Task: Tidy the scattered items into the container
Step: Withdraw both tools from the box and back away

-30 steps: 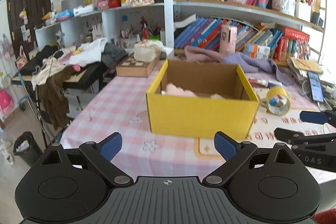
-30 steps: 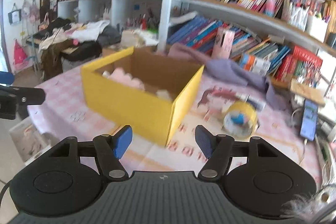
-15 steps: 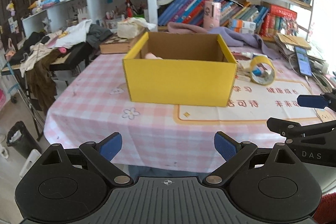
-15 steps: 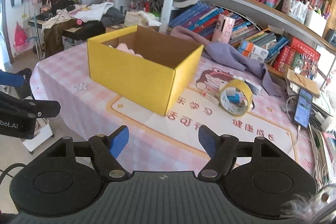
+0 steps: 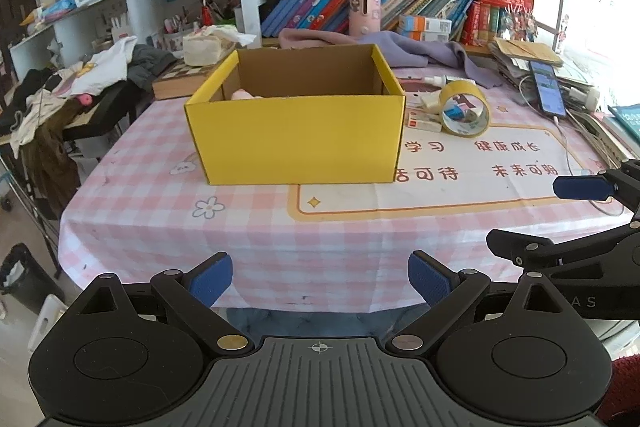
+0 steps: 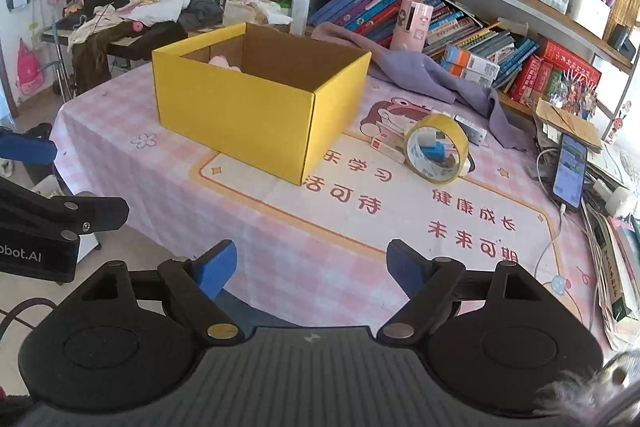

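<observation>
Open yellow cardboard box point(image 5: 296, 139) upright on the checked tablecloth, yellow tape roll point(image 5: 466, 113) on edge just beside.

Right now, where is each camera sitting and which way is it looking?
Left wrist view: sits on the left tongs, looks down-forward at the yellow box front; the right tongs poke in at right.
Right wrist view: sits on the right tongs, sees the box corner and tape roll; the left tongs poke in at left.
Both share the box, tape roll and pink tablecloth.
</observation>
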`<control>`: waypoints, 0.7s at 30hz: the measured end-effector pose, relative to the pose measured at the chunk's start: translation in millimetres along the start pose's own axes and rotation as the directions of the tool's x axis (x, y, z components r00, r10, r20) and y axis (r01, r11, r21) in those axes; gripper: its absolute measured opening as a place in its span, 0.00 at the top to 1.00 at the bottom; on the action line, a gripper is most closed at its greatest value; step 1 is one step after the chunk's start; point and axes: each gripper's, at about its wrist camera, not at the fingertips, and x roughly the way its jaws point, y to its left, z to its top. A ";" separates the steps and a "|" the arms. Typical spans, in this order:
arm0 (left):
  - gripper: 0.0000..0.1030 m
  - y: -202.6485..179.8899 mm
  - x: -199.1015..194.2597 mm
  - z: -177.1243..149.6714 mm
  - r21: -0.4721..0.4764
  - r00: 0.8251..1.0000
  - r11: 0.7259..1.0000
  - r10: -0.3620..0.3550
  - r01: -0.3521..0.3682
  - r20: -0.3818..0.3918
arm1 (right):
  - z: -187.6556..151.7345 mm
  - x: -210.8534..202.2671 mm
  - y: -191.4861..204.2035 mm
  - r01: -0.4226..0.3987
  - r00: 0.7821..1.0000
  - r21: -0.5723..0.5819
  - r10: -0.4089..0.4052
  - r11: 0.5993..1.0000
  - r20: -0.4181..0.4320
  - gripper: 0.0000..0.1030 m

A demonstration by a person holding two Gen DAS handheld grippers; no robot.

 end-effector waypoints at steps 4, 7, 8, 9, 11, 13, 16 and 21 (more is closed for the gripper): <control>0.06 -2.8 3.4 -0.3 -0.001 1.000 1.000 -0.011 0.011 -0.010 | -2.2 0.2 -4.9 0.013 1.000 0.011 -0.012 1.000 -0.007 0.20; 0.06 -5.4 4.5 0.8 -0.001 1.000 1.000 -0.015 0.015 -0.010 | -3.8 -0.4 -8.1 0.018 1.000 0.014 -0.018 1.000 -0.009 0.20; 0.06 -6.3 4.8 1.2 -0.002 1.000 1.000 -0.016 0.016 -0.009 | -4.3 -0.7 -9.2 0.020 1.000 0.015 -0.020 1.000 -0.008 0.19; 0.06 -7.2 5.1 1.3 -0.002 1.000 1.000 -0.017 0.017 -0.009 | -4.8 -1.0 -10.5 0.023 1.000 0.017 -0.022 1.000 -0.008 0.19; 0.06 -9.2 5.9 1.5 -0.002 1.000 1.000 -0.020 0.020 -0.012 | -5.5 -0.9 -12.7 0.025 1.000 0.020 -0.025 0.999 -0.011 0.19; 0.06 -11.6 6.7 1.9 0.001 1.000 1.000 -0.023 0.023 -0.015 | -6.5 -1.0 -15.1 0.027 1.000 0.024 -0.027 0.999 -0.015 0.18; 0.06 -15.6 7.6 3.3 0.010 1.000 1.000 -0.026 0.026 -0.016 | -6.6 -1.1 -18.5 0.032 0.999 0.028 -0.032 0.999 -0.015 0.17; 0.06 -22.9 12.9 7.7 0.022 0.999 0.999 -0.043 0.043 -0.021 | -8.1 -0.9 -26.6 0.047 0.999 0.037 -0.046 0.998 -0.023 0.17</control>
